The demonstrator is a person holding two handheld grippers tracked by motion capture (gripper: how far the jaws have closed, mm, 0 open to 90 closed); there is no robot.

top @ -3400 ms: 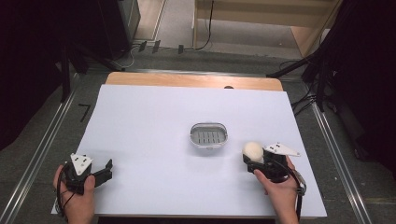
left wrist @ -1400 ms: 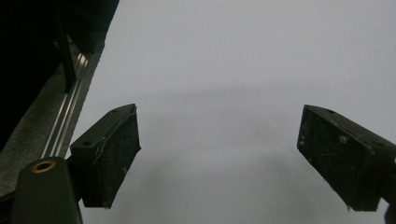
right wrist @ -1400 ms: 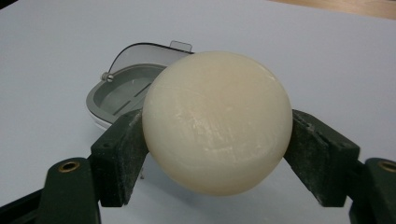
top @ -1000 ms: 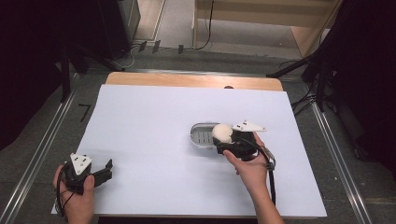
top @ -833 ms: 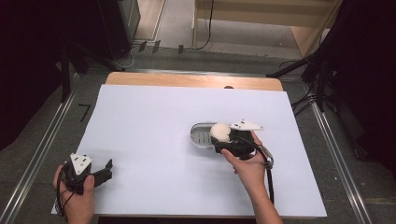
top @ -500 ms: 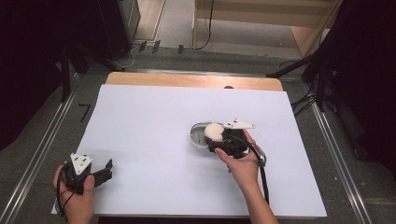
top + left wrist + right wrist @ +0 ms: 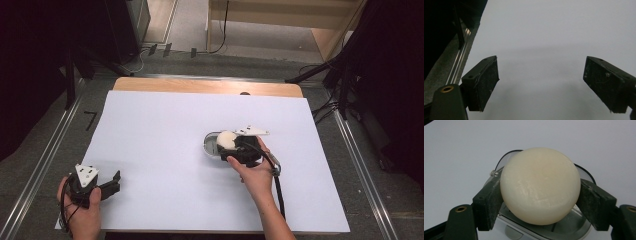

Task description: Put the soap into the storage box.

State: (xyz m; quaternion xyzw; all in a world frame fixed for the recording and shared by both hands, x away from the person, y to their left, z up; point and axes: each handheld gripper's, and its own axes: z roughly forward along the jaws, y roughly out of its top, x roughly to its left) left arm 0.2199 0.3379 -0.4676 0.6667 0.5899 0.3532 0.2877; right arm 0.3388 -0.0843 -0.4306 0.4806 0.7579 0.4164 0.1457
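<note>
Looking down from the high view, a white sheet [image 7: 165, 150] covers nearly all of the counter [image 7: 200, 86], whose bare wooden strip shows along the far edge, with metal rails flanking both long sides. The right gripper [image 7: 234, 146] sits just right of the sheet's middle, directly over a small oval metal dish [image 7: 210, 144], with wide bare sheet on every side of it. The left gripper [image 7: 112, 185] rests near the near-left corner of the sheet, close to that edge and well apart from the dish. Between the right gripper's fingers sits a pale round soap [image 7: 226, 140], over the dish's right part. From the left gripper view, the fingers [image 7: 484, 82] stand spread wide with nothing between them, only plain white sheet ahead, and a rail [image 7: 459, 65] runs along the left side beside a dark floor strip. From the right gripper view, the fingers [image 7: 487, 206] are clamped on the soap [image 7: 540, 185], one pad pressing each side at its widest part. The soap is a thick rounded disc, its broad domed face turned up toward the camera, so no long axis can be told. Beneath and behind it lies the dish [image 7: 574, 226], its rim showing on both sides; whether the soap touches the dish cannot be told.
</note>
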